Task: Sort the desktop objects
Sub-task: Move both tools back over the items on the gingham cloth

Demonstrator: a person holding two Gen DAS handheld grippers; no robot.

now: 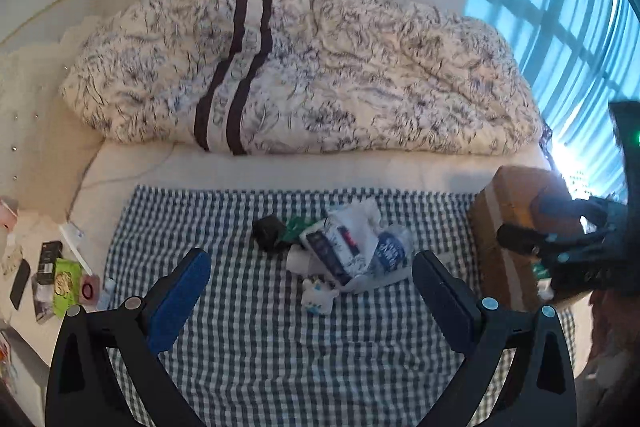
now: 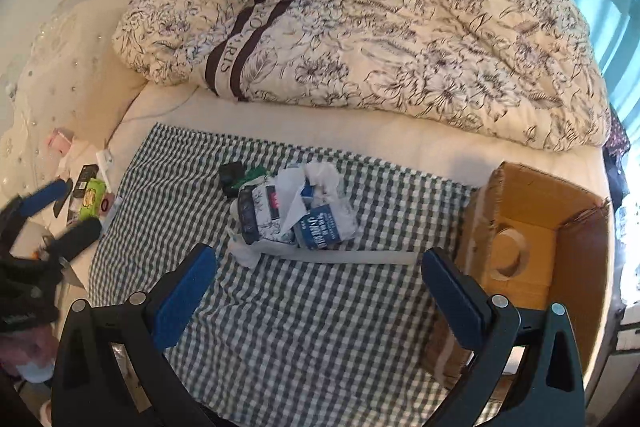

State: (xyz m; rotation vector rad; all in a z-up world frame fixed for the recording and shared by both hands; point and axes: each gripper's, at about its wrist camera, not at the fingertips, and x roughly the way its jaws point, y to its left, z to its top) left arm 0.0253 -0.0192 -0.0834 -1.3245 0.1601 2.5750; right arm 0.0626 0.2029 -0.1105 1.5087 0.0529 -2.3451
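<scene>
A heap of objects lies on the checked cloth [image 1: 280, 347]: crumpled white and blue wrappers [image 1: 352, 247] [image 2: 296, 211], a black item [image 1: 268, 231] [image 2: 232, 173], something green [image 1: 294, 229] and a small white wad [image 1: 318, 293]. A white stick [image 2: 344, 257] rests in front of the heap. My left gripper [image 1: 312, 287] hovers open just short of the heap and holds nothing. My right gripper [image 2: 320, 291] is open too, above the cloth near the stick, beside a cardboard box [image 2: 532, 227] [image 1: 504, 227]. Each gripper shows in the other's view, the left gripper [image 2: 60, 215] and the right gripper [image 1: 540, 223].
A tape roll [image 2: 508, 253] lies inside the cardboard box. A flowered quilt [image 1: 300, 67] is bunched across the bed behind the cloth. At the left, a bedside surface holds a green packet [image 1: 64, 283] [image 2: 92, 199] and several small items. A window with a blue curtain [image 1: 560, 27] is at the right.
</scene>
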